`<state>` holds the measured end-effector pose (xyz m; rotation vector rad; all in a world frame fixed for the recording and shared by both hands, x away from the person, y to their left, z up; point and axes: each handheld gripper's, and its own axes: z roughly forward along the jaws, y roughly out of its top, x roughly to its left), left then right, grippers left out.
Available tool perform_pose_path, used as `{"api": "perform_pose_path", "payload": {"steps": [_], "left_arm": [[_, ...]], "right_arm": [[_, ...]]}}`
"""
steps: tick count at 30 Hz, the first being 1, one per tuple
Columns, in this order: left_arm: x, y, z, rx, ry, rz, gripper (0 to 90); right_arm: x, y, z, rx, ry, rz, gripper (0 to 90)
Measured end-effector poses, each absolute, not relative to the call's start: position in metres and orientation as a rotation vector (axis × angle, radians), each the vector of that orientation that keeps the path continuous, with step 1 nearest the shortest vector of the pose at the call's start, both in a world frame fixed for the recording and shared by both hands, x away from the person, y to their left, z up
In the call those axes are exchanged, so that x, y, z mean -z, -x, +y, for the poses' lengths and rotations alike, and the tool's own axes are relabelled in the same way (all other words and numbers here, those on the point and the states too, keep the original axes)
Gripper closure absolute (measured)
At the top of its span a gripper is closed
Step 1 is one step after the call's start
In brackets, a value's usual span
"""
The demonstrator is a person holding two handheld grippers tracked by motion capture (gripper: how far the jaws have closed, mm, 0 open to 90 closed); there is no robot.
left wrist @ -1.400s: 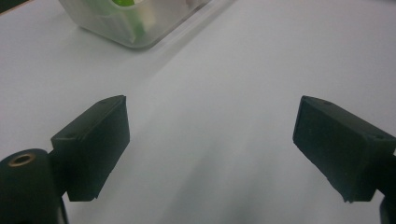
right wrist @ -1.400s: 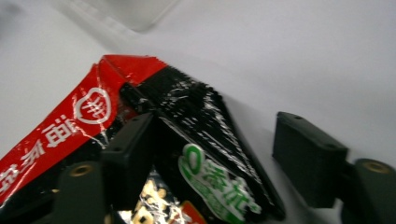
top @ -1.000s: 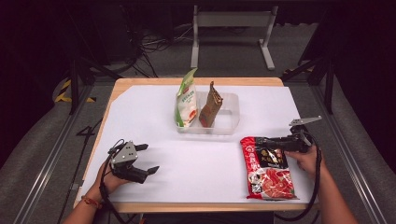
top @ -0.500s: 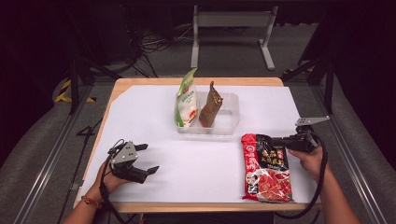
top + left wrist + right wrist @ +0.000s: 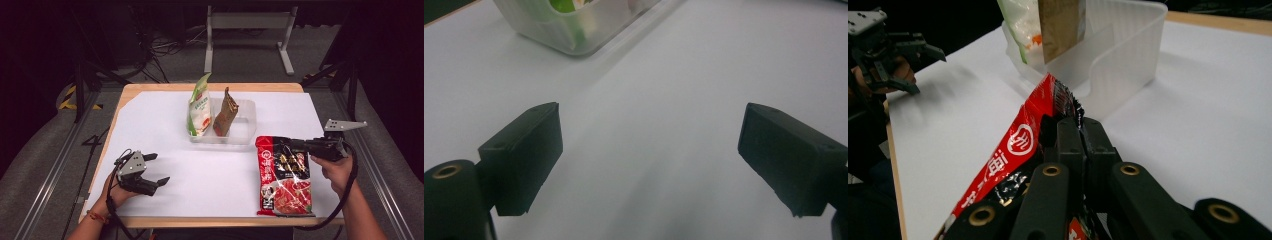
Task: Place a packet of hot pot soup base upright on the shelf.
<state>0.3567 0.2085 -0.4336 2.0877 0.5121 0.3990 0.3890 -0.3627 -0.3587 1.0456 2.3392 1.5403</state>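
A red snack packet (image 5: 283,173) lies on the white table sheet at the right front. My right gripper (image 5: 299,145) is shut on its upper edge, and in the right gripper view the packet (image 5: 1018,145) is lifted at that end between the closed jaws (image 5: 1079,131). A clear plastic bin (image 5: 243,121) stands at the table's middle and holds a green-and-white packet (image 5: 199,107) and a brown packet (image 5: 225,113), both upright. My left gripper (image 5: 156,169) rests open at the left front, nothing between its pads (image 5: 526,150), aimed toward the bin (image 5: 574,30).
The white sheet (image 5: 210,170) covers most of the wooden table, whose bare edge (image 5: 210,221) runs along the front. Metal frame legs (image 5: 250,35) stand beyond the far edge. Dark rails flank both sides of the table.
My right gripper has drawn back to the right with the red packet's top edge in it, shifting the packet slightly right. The left gripper has stayed put.
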Motion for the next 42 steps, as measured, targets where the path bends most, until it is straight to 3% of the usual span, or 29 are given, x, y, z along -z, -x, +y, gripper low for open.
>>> {"api": "perform_pose_path", "payload": {"steps": [19,42], "left_arm": [[0.432,-0.356,0.212,-0.399,-2.063,0.529,11.5],[0.431,-0.357,0.216,-0.396,-2.045,0.530,11.4]], "right_arm": [[0.301,-0.361,-0.330,-1.598,-0.845,2.263,89.7],[0.285,-0.377,-0.311,-1.648,-0.856,2.153,89.7]]}}
